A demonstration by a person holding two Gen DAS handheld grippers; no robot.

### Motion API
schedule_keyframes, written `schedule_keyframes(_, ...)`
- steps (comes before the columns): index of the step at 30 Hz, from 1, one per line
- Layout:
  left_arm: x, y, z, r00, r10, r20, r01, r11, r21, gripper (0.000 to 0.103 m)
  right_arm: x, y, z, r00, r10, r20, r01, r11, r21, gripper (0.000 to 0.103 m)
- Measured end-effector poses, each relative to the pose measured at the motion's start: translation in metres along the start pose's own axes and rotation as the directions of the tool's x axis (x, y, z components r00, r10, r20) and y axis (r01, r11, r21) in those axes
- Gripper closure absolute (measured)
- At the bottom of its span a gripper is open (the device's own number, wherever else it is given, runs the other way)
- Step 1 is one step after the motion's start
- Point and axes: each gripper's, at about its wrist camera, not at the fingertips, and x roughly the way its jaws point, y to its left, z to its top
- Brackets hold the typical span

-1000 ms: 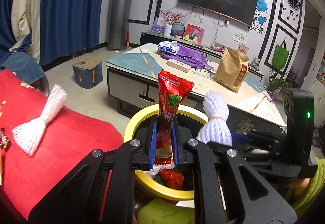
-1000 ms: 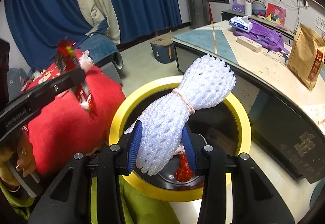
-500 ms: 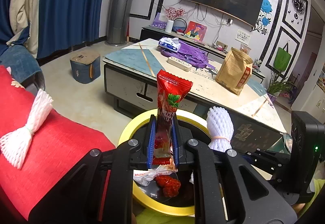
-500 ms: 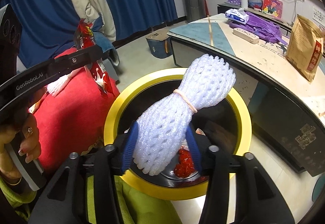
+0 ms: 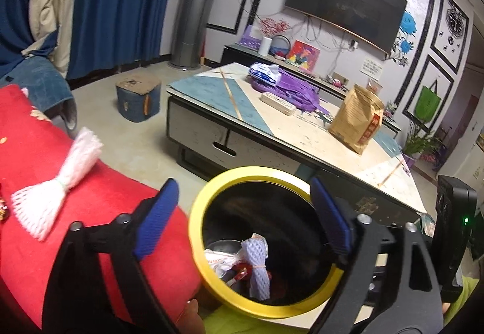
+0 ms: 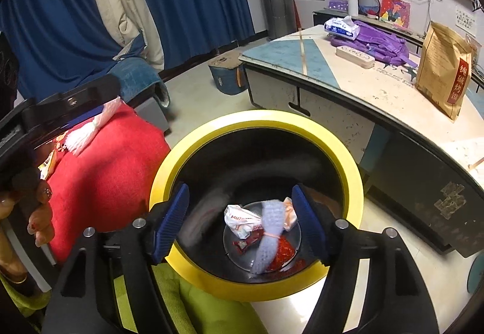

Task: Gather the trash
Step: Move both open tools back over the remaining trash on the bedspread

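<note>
both hand-held grippers, left hand-held gripper (image 5: 242, 225) and right hand-held gripper (image 6: 240, 225), have just been opening and now gape empty; their trash fell into the yellow-rimmed bin (image 6: 341, 149). next, the white foam net (image 5: 54, 191) on the red cushion (image 5: 127, 201): light, squashy, best pinched at its tied waist.

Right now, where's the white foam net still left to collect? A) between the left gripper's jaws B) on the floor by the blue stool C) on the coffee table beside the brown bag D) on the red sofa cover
D: the white foam net lies on the red sofa cover, outside the yellow-rimmed bin.

Foam net (image 6: 270, 235) lies in bin (image 6: 348, 164), seemingly atop wrappers (image 6: 242, 220), table (image 6: 390, 98) behind
</note>
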Motion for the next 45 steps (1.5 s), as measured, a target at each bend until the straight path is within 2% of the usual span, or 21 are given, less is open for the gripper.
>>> schedule_keyframes(2,-0.008,0.004,-0.001,1.000,0.027,0.008,-0.027,1.000,-0.008,0.011,-0.003,0.001,0.001,1.000,-0.002,0.017,0.002,1.000,0.000,0.029)
schedule_keyframes(12,-0.055,0.026,-0.006,0.989,0.130,0.066,-0.127,0.991,-0.043,0.011,-0.034,0.015,0.007,0.987,0.007,0.162,-0.006,1.000,-0.009,0.024)
schedule_keyframes(15,-0.071,0.036,-0.008,0.982,0.166,0.087,-0.162,0.985,-0.054,0.011,-0.043,0.024,0.009,0.979,0.015,0.201,-0.010,1.000,-0.023,0.017)
schedule_keyframes(19,-0.092,0.045,-0.007,0.970,0.211,0.118,-0.205,0.977,-0.063,0.011,-0.053,0.039,0.011,0.969,0.038,0.243,-0.026,0.998,-0.052,0.016)
schedule_keyframes(33,-0.144,0.076,-0.018,0.932,0.311,0.185,-0.299,0.950,-0.094,0.011,-0.060,0.101,0.010,0.962,0.122,0.243,-0.083,0.983,-0.166,0.015)
schedule_keyframes(45,-0.172,0.100,-0.023,0.904,0.373,0.208,-0.354,0.927,-0.122,0.011,-0.054,0.155,0.009,0.959,0.207,0.194,-0.157,0.957,-0.246,0.014)
